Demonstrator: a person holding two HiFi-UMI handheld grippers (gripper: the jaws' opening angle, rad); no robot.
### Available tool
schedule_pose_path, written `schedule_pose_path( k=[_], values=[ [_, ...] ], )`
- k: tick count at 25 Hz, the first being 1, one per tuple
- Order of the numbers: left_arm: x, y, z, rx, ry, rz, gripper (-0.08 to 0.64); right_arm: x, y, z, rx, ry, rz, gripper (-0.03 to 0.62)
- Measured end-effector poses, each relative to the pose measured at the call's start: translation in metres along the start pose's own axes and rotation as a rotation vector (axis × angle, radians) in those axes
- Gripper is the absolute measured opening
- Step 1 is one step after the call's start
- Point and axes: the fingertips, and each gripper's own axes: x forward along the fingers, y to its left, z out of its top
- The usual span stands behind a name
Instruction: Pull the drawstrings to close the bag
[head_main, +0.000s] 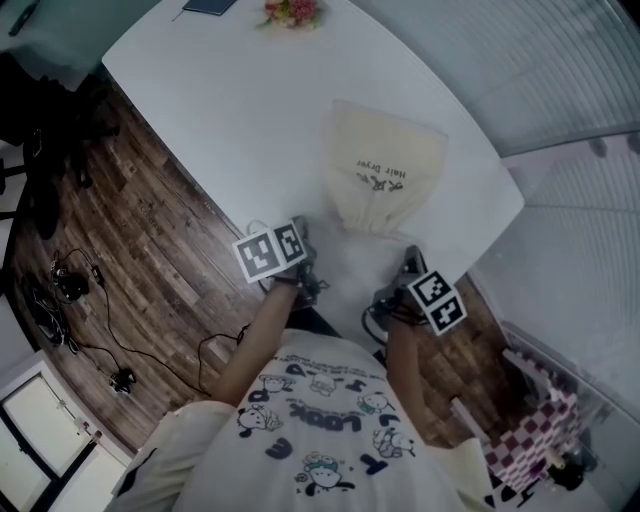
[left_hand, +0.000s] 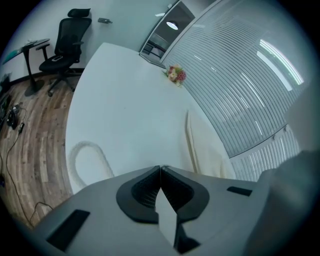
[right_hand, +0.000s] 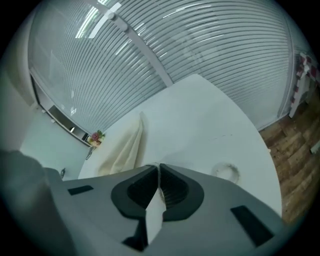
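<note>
A cream drawstring bag (head_main: 385, 165) printed "Hair Dryer" lies flat on the white table (head_main: 230, 100), its gathered mouth towards me. My left gripper (head_main: 301, 232) is just left of the mouth and my right gripper (head_main: 412, 256) just right of it. In the left gripper view the jaws (left_hand: 160, 167) are shut, the bag (left_hand: 205, 150) is to their right, and a white cord loop (left_hand: 86, 143) lies on the table to their left. The right gripper (right_hand: 159, 165) is shut too, with the bag (right_hand: 122, 147) on its left and a small cord loop (right_hand: 216, 171) on its right. No cord shows clearly between either pair of jaws.
A small bunch of flowers (head_main: 290, 12) stands at the table's far edge. A black office chair (left_hand: 67, 45) is on the wooden floor beyond the table. Cables (head_main: 70, 290) lie on the floor at left. Something red-and-white checkered (head_main: 530, 440) is at lower right. Slatted blinds run behind the table.
</note>
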Motion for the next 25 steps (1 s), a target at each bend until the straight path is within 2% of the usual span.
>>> schedule_pose_path(
  k=[5,9,11,12,13,14,15,20,22,25],
  values=[
    [-0.001,-0.007,0.001,0.227,-0.05,0.069,0.048,-0.002,0.007,-0.009,-0.122,0.023,-0.005,0.02],
    [-0.007,-0.017,-0.004,0.312,-0.039,0.017,0.049,-0.009,0.011,-0.005,-0.269,0.018,-0.016,0.021],
    [-0.014,-0.019,-0.007,0.381,-0.035,0.005,0.049,-0.016,0.012,-0.006,-0.316,0.015,-0.005,0.023],
    [-0.018,-0.019,-0.008,0.417,-0.036,0.005,0.049,-0.02,0.013,-0.006,-0.334,0.015,0.0,0.031],
    [-0.023,-0.019,-0.008,0.448,-0.042,0.006,0.05,-0.024,0.014,-0.006,-0.347,0.014,0.005,0.068],
    [-0.028,-0.02,-0.007,0.469,-0.05,0.006,0.051,-0.028,0.013,-0.006,-0.356,0.01,0.008,0.148],
    [-0.032,-0.02,-0.007,0.482,-0.06,0.007,0.052,-0.032,0.012,-0.004,-0.364,0.003,0.006,0.178],
    [-0.052,-0.028,-0.008,0.492,-0.078,-0.035,0.135,-0.057,0.017,0.009,-0.455,-0.073,-0.006,0.178],
    [-0.06,-0.04,-0.005,0.505,-0.097,-0.061,0.167,-0.067,0.034,0.018,-0.531,-0.127,0.017,0.178],
    [-0.075,-0.066,0.005,0.567,-0.174,-0.093,0.169,-0.079,0.067,0.03,-0.658,-0.219,0.046,0.178]
  ],
)
